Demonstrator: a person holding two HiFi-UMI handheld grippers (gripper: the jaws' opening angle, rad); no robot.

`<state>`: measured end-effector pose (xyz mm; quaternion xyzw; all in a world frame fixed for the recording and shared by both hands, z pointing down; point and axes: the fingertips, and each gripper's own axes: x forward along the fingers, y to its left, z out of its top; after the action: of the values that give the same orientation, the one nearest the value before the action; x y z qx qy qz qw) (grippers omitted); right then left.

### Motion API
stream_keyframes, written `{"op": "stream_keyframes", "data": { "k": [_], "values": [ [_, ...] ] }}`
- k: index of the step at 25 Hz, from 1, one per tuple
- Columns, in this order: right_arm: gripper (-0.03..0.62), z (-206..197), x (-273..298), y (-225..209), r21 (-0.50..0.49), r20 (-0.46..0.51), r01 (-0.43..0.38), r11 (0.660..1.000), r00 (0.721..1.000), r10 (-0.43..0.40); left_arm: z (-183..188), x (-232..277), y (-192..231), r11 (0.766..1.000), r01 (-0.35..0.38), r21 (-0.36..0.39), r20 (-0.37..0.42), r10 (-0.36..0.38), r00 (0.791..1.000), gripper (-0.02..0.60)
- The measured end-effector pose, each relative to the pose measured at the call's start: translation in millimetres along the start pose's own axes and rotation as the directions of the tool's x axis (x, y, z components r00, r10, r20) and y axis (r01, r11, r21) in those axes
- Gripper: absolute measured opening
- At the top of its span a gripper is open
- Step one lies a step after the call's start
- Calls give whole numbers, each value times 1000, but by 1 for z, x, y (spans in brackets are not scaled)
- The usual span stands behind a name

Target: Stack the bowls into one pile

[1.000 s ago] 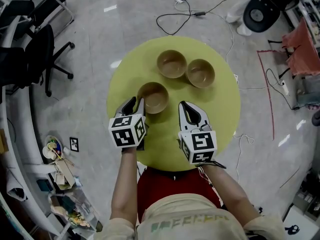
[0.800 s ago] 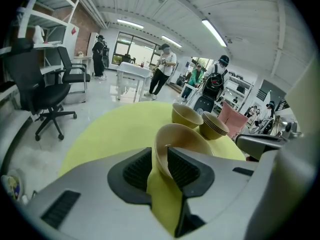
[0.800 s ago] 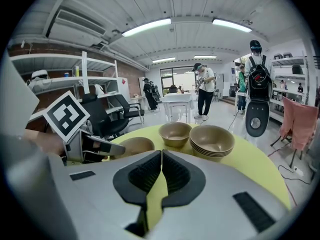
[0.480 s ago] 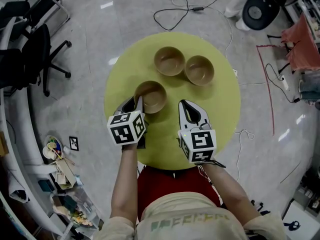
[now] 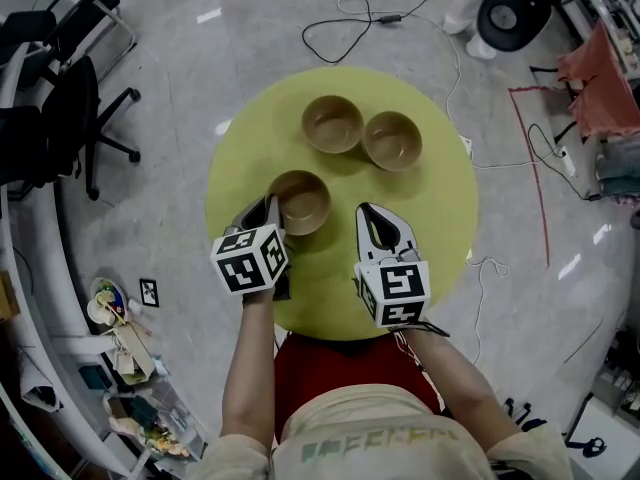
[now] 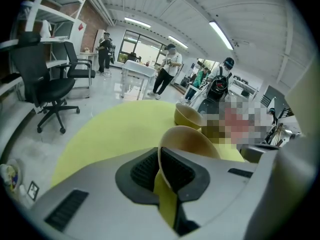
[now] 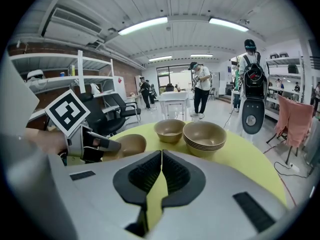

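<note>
Yellow-green round table (image 5: 440,230), three bowl positions on it. The left claw (image 6: 160,159) has just been closing and now pinches the near rim of the near bowl (image 5: 300,202), one pad inside the wall and one outside. The left gripper view shows the rim running straight down between the pads. I judge this to be a grasp made but not yet tested: the bowl appears to sit on the table.

The right claw (image 7: 161,159) is closed on nothing, its pads together, resting low over the table just right of the near bowl and apart from it.

Further off stand a single bowl (image 5: 332,124) and, just beside it to the right, the stack (image 5: 391,140) of several nested bowls. I take the stack as the likely pile, so two bowls remain to be added and the task is at an early stage.

Clearances:
- The near bowl lies toward the left of the table, and the left claw sits close to the table's edge.
- Bare table lies between the near bowl and the stack, enough for a lift and carry.
- The single bowl stands near that path on its left; the right claw's tip stands near it on the right.
- A one-sided rim pinch may let the bowl tilt on lifting
</note>
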<state>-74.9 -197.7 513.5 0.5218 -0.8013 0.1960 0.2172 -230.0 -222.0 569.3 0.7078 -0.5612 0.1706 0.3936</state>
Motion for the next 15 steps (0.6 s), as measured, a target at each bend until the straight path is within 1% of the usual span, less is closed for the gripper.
{"op": "stream_keyframes", "data": {
  "k": [6,10,15],
  "values": [
    [37,1,-10,-6,10,17,20,1000,1000,-20,6,-10,-7,1000,-5,16,27,5,1000,32],
    [37,6,-19,-10,17,32,33,999,999,-33,17,-17,-15,999,-6,38,47,5,999,31],
    [37,10,-33,-12,19,62,39,999,997,-40,32,-31,-28,997,-6,77,92,-1,996,31]
  ]
}}
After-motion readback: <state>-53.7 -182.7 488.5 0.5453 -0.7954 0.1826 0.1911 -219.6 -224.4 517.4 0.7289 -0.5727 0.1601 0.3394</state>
